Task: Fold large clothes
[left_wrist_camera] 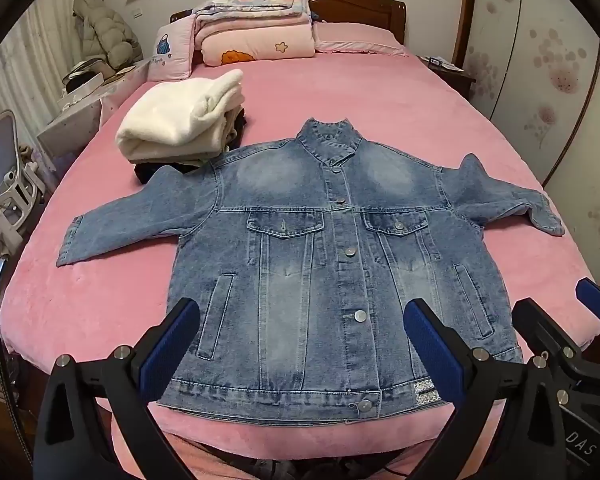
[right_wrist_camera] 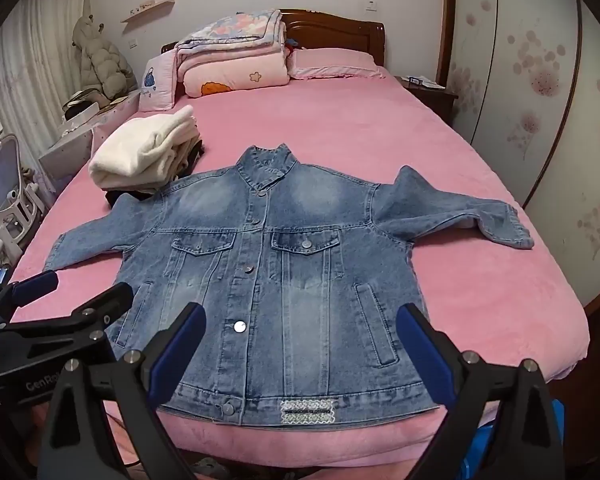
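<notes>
A blue denim jacket (left_wrist_camera: 308,264) lies flat and buttoned, front up, on the pink bed (left_wrist_camera: 380,96), sleeves spread to both sides, hem at the near edge. My left gripper (left_wrist_camera: 300,320) hovers open above the jacket's lower half, nothing between its blue pads. The right gripper (left_wrist_camera: 552,308) shows at the right edge of the left wrist view. In the right wrist view the same jacket (right_wrist_camera: 284,280) fills the middle, my right gripper (right_wrist_camera: 300,324) hangs open over its hem area, and the left gripper (right_wrist_camera: 80,292) stands open at the left.
A stack of folded clothes topped by a white fleece (left_wrist_camera: 180,120) sits beyond the jacket's left shoulder. Folded quilts and pillows (left_wrist_camera: 256,28) lie at the headboard. A white chair (left_wrist_camera: 4,168) and cluttered desk stand left, a wardrobe (left_wrist_camera: 540,80) right.
</notes>
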